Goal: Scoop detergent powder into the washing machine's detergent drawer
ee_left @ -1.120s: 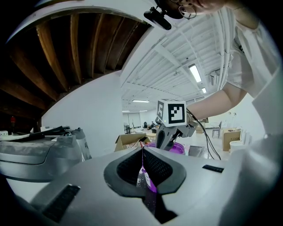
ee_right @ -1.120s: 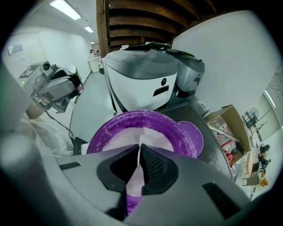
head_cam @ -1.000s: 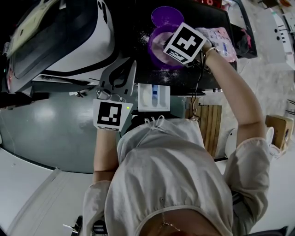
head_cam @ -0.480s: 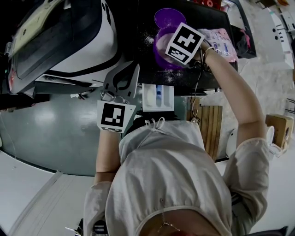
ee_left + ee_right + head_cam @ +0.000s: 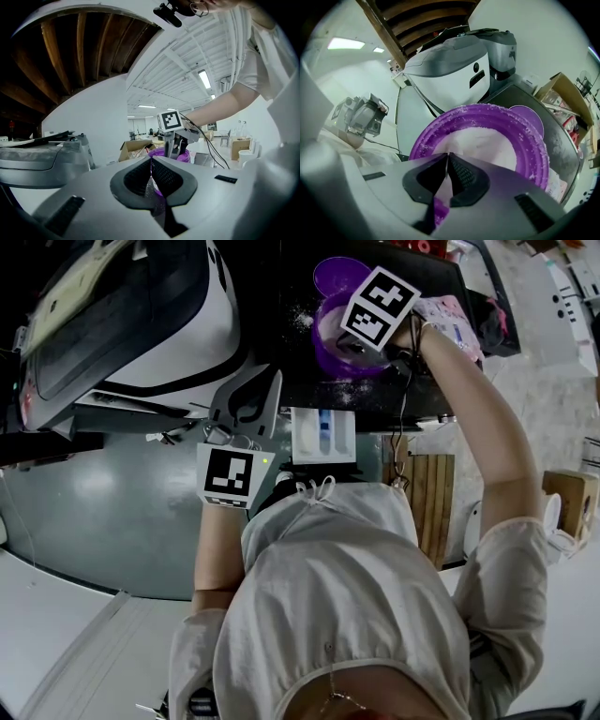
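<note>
A purple tub (image 5: 322, 338) of white detergent powder (image 5: 487, 140) stands on the dark machine top, its rim (image 5: 440, 126) dusted with powder. My right gripper (image 5: 345, 341) hangs over the tub and points down into it. Its jaws (image 5: 448, 157) are shut and nothing shows between them. From the machine's front edge the white detergent drawer (image 5: 323, 435) sticks out, open. Just left of the drawer my left gripper (image 5: 260, 382) is also shut and holds nothing (image 5: 151, 161). From the left gripper view the right gripper (image 5: 174, 149) stands above the tub.
The tub's purple lid (image 5: 337, 273) lies behind it. Spilled powder speckles the dark top (image 5: 333, 390). A large white and grey appliance (image 5: 141, 315) fills the left. A pink packet (image 5: 450, 320) lies right of the tub. A wooden panel (image 5: 427, 498) stands lower right.
The right gripper has shifted slightly toward the far side of the tub and tilted. The left gripper has barely moved.
</note>
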### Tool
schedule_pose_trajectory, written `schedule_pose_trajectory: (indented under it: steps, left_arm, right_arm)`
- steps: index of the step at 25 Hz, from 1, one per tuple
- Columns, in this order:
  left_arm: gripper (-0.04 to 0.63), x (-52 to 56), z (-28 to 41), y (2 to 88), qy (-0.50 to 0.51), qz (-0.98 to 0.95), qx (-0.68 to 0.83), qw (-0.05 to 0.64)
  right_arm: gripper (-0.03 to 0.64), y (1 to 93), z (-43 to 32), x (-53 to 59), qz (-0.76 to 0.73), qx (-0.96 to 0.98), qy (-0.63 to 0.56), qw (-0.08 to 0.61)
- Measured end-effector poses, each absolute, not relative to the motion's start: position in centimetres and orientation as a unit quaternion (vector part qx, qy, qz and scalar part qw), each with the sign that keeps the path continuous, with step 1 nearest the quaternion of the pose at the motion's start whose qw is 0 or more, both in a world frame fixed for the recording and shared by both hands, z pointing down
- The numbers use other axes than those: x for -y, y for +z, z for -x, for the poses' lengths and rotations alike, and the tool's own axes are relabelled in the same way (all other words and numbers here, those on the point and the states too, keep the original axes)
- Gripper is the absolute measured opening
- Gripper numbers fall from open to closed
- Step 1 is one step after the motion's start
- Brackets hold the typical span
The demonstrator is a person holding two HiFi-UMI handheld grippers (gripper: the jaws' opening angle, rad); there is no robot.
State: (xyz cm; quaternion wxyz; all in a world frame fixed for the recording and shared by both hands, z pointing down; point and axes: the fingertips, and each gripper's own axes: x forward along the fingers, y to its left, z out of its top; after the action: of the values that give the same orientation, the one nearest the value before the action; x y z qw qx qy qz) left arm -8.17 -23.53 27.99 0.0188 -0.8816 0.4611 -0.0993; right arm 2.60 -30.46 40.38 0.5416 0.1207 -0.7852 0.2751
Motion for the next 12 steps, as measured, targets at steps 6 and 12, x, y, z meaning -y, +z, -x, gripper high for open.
schedule_pose_trajectory:
  steps: [6, 12]
  left_arm:
    - [0.023, 23.3, 8.1, 28.1, -0.111, 0.881, -0.459, 0.027]
    - [0.023, 23.5, 7.9, 28.0, -0.111, 0.884, -0.454, 0.031]
  right_arm:
    - [0.012, 39.7, -2.8, 30.5, -0.119, 0.785, 0.307, 0.525]
    - [0.012, 38.2, -2.9, 30.7, -0.127, 0.795, 0.349, 0.480]
